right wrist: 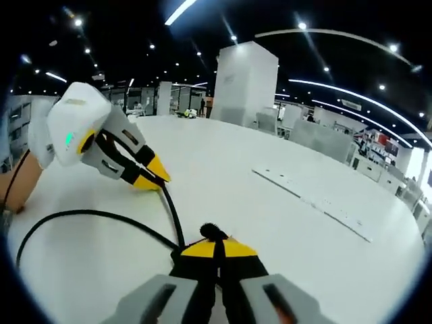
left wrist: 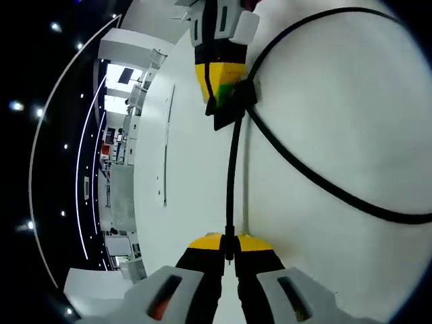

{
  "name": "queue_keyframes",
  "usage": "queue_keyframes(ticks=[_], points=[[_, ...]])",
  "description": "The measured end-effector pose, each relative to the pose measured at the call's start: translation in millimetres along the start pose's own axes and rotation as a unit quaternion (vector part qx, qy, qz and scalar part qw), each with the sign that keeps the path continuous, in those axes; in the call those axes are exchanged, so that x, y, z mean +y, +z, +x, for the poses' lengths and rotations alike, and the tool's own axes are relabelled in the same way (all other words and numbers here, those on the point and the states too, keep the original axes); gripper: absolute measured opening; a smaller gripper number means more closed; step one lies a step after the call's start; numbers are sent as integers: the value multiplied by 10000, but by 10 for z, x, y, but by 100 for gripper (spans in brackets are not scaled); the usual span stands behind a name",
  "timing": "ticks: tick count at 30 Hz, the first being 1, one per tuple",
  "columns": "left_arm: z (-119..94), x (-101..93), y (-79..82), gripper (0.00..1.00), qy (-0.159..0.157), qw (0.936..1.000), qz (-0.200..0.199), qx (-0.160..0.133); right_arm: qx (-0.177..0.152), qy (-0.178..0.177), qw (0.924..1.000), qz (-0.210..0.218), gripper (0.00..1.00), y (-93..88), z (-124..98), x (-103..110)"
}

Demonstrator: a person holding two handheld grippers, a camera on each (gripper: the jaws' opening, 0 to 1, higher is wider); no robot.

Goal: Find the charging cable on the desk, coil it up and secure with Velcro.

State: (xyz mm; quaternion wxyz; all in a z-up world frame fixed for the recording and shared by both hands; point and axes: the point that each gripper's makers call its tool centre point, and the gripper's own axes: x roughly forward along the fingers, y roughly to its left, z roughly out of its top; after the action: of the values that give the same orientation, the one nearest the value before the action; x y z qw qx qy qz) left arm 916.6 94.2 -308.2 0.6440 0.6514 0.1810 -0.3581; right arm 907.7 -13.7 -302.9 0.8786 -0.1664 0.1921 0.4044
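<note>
A black charging cable (left wrist: 233,169) runs taut across the white desk (left wrist: 351,81) between my two grippers. My left gripper (left wrist: 229,246) is shut on it at the bottom of the left gripper view. At the top, my right gripper (left wrist: 220,100) is shut on the cable where a black Velcro strap (left wrist: 229,113) sits. From there the cable sweeps out in a wide loop (left wrist: 324,182). In the right gripper view, my right gripper (right wrist: 217,251) pinches the cable (right wrist: 174,219) with a black tab (right wrist: 212,231) poking above the jaws. The left gripper (right wrist: 158,181) holds the cable farther back.
A long thin slot strip (right wrist: 310,199) lies in the desk surface (right wrist: 270,256) to the right. A person's hand (right wrist: 15,185) shows at the left edge. Partitions and a white pillar (right wrist: 246,84) stand beyond the far desk edge.
</note>
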Motion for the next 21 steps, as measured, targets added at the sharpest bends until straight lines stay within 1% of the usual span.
queue_keyframes(ticks=[1, 4, 5, 7, 8, 9, 11, 13, 15, 16, 17, 18, 20, 21], points=[[-1, -1, 0, 7, 2, 10000, -6, -3, 38, -14, 10000, -59, 3, -4, 8, -12], [1, -1, 0, 7, 3, 10000, -6, 1, 151, 214, 9997, 17, 3, -16, 23, -8], [1, -1, 1, 7, 5, 10000, -8, 0, 210, 360, 9989, 210, 3, -33, 25, 16], [0, -2, 1, 7, 8, 10000, -17, -4, 264, 545, 9971, 470, 3, -42, 40, 13], [1, -3, 1, 7, 8, 10000, -17, 2, 282, 615, 9962, 554, 3, -40, 51, -25], [0, -6, 2, 7, 8, 10000, -8, 17, 274, 645, 9953, 670, 3, -45, 54, -34], [0, -8, 4, 7, 11, 10000, -10, 28, 280, 633, 9947, 757, 3, -53, 49, -45], [3, -5, 5, 7, 20, 10000, -54, 2, 218, 529, 9940, 930, 4, -46, 63, -71], [3, -2, 4, 7, 24, 10000, -74, -23, 80, 416, 9909, 1277, 5, -49, 44, -104], [4, -2, 5, 7, 23, 10000, -71, -27, -112, 422, 9899, 1348, 5, -16, 23, -116], [3, -2, 6, 7, 20, 10000, -79, -25, -386, 332, 9879, 1467, 5, 42, -21, -166], [4, -2, 6, 7, 20, 10000, -79, -23, -497, 278, 9862, 1555, 4, 69, -63, -196], [4, 0, 6, 7, 23, 10000, -80, -25, -565, 404, 9852, 1569, 3, 99, -149, -174], [5, 3, 5, 7, 25, 9999, -90, -36, -537, 507, 9854, 1534, 3, 100, -185, -134]])
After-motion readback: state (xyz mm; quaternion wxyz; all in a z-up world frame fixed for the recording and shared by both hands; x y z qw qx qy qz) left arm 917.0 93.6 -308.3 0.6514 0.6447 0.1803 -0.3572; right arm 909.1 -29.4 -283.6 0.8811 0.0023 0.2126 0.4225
